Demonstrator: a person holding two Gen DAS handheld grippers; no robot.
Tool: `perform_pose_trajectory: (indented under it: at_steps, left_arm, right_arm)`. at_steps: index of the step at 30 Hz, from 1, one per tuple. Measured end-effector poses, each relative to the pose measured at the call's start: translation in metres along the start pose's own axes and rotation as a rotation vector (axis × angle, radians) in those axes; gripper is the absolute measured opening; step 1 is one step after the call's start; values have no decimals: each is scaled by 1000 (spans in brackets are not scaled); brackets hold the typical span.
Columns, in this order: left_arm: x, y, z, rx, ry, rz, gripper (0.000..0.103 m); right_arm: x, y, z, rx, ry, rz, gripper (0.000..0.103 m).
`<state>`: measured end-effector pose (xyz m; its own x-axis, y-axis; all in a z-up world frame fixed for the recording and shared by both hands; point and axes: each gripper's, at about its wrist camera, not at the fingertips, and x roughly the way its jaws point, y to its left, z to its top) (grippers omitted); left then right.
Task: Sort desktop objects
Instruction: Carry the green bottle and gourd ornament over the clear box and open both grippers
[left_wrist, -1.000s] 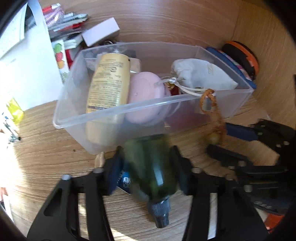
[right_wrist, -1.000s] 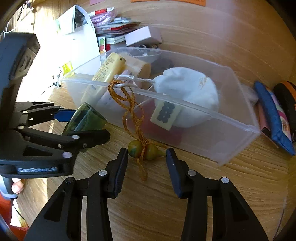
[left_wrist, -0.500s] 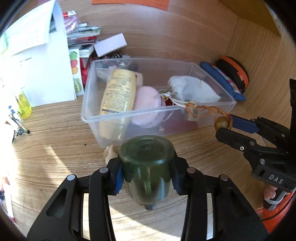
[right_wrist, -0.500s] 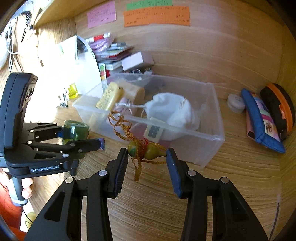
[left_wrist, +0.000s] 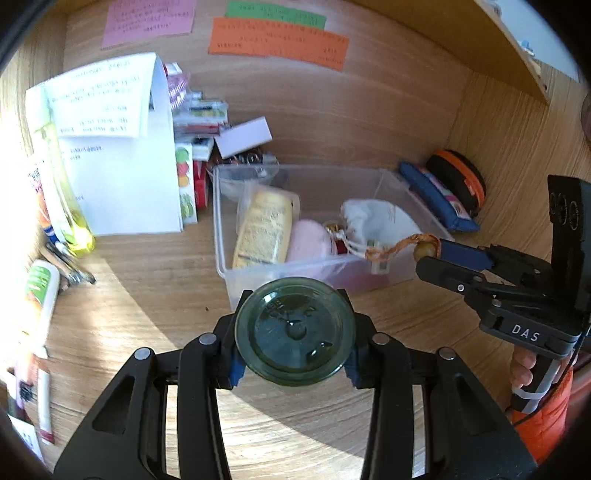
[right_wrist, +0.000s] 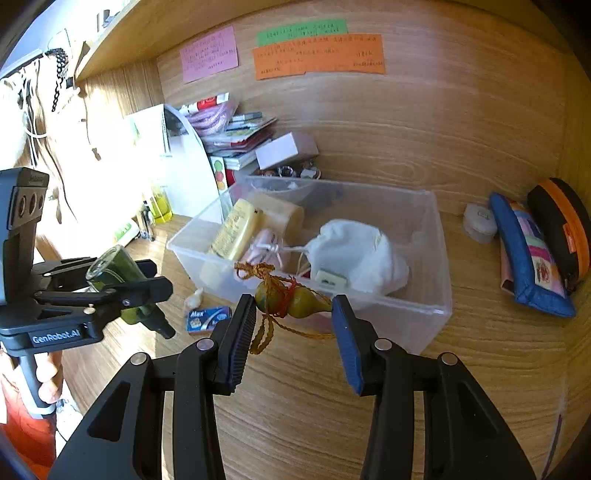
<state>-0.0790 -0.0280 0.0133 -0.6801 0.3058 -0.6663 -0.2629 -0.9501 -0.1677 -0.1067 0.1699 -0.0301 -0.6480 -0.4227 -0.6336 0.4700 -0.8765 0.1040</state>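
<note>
My left gripper (left_wrist: 294, 345) is shut on a dark green glass bottle (left_wrist: 295, 332), held above the desk with its base facing the camera; it also shows in the right wrist view (right_wrist: 118, 275). My right gripper (right_wrist: 293, 308) is shut on a small yellow-green gourd charm (right_wrist: 291, 297) with an orange braided cord, held in the air in front of the clear plastic bin (right_wrist: 439, 295). The bin (left_wrist: 221, 229) holds a yellow tube (left_wrist: 264, 229), a pink object (left_wrist: 308, 242) and a white drawstring pouch (right_wrist: 358, 251).
A white paper stand (left_wrist: 122, 155), stacked packets and a white box (left_wrist: 243, 136) are left of and behind the bin. A blue pouch (right_wrist: 528, 258) and an orange-black case (right_wrist: 561, 225) lie right. A small blue packet (right_wrist: 208, 319) lies on the desk. Tubes lie at far left (left_wrist: 40, 295).
Both grippers have risen and pulled back from the bin. The bottle has tipped so its base faces the left camera. The gourd charm has been lifted off the desk.
</note>
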Motion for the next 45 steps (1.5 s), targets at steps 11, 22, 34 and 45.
perform_pose_trajectory:
  at_steps: [11,22,34,45]
  left_arm:
    - [-15,13,44,1,-61,-17,41]
    - [22,18,70,-6,-21,-28,41]
    - [58,13,72,4,25,-55,41]
    - [83,10,74,4,57,-77,41]
  right_arm:
    - [0,-6,21,1,-37,-7,39]
    - [20,-27,45,8,-22,-24,39]
    - [50,-57,34,68,29,-17,39]
    - [49,-71,33,88,28,-86,39]
